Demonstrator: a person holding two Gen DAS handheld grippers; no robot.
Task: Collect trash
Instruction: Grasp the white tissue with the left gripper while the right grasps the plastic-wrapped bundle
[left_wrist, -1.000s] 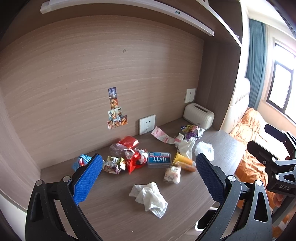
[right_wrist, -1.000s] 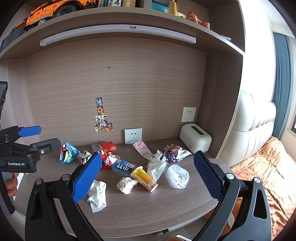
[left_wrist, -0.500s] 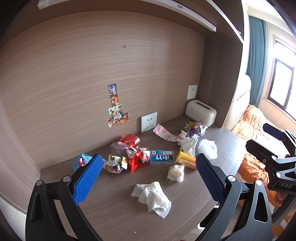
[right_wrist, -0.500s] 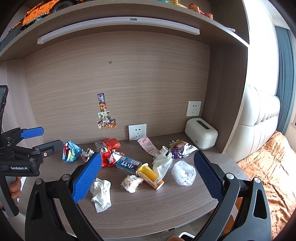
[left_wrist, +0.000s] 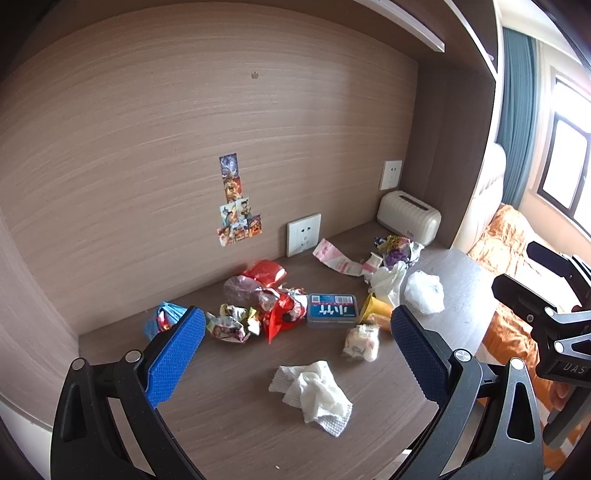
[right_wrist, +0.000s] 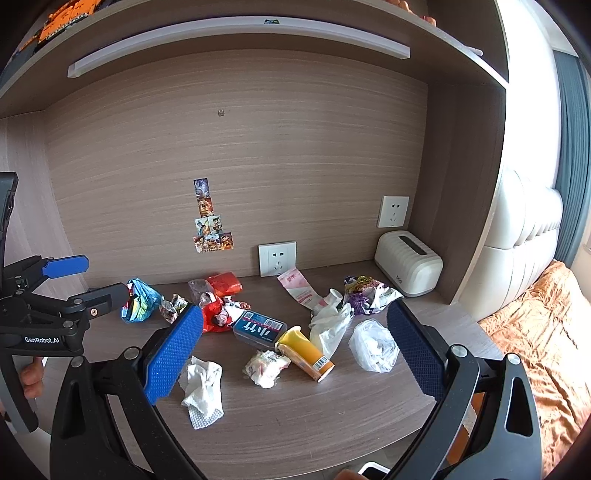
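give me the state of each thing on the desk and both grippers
left gripper: open, empty
right gripper: open, empty
white tissue: crumpled, lying flat
yellow cup: tipped on its side
blue box: closed, flat
clear plastic bag: scrunched
red wrapper: torn open

"GenRobot.AI" on left claw (right_wrist: 66, 291); "DAS" on right claw (left_wrist: 546, 291)

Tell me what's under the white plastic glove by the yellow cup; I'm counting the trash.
The white plastic glove drapes over the yellow cup's far side, its upper end reaching a small white tube. Anything lying flat beneath it on the desk is covered.
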